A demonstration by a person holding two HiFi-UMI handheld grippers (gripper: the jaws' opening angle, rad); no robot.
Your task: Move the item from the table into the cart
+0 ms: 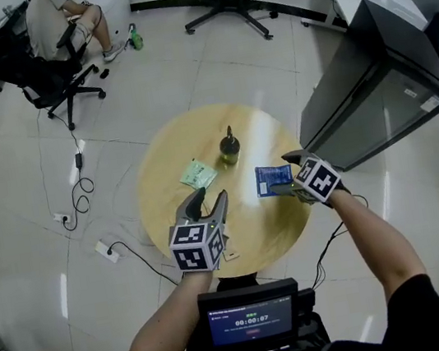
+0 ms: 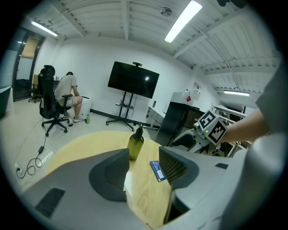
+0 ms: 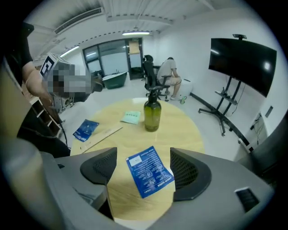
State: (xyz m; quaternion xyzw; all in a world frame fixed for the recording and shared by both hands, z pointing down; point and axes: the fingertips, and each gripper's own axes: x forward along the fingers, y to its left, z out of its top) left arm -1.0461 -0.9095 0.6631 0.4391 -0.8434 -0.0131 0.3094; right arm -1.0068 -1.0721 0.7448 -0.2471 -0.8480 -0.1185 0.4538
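A blue packet (image 3: pixel 149 174) lies flat on the round wooden table (image 1: pixel 162 180), between the jaws of my right gripper (image 3: pixel 141 168). Those jaws stand wide open and the pads do not press on it. From the head view the same blue packet (image 1: pixel 268 177) sits at the table's right side with my right gripper (image 1: pixel 283 174) around it. My left gripper (image 1: pixel 209 199) hovers open over the table's front part with nothing held. A dark green bottle (image 1: pixel 230 148) stands upright near the centre, and a pale green packet (image 1: pixel 198 172) lies to its left.
A second blue packet (image 3: pixel 85 129) and a thin wooden strip (image 3: pixel 101 137) lie near the table's edge. A large dark grey unit (image 1: pixel 373 95) stands right of the table. A person sits on an office chair (image 1: pixel 52 73) at the far left. Cables (image 1: pixel 79 185) trail on the floor.
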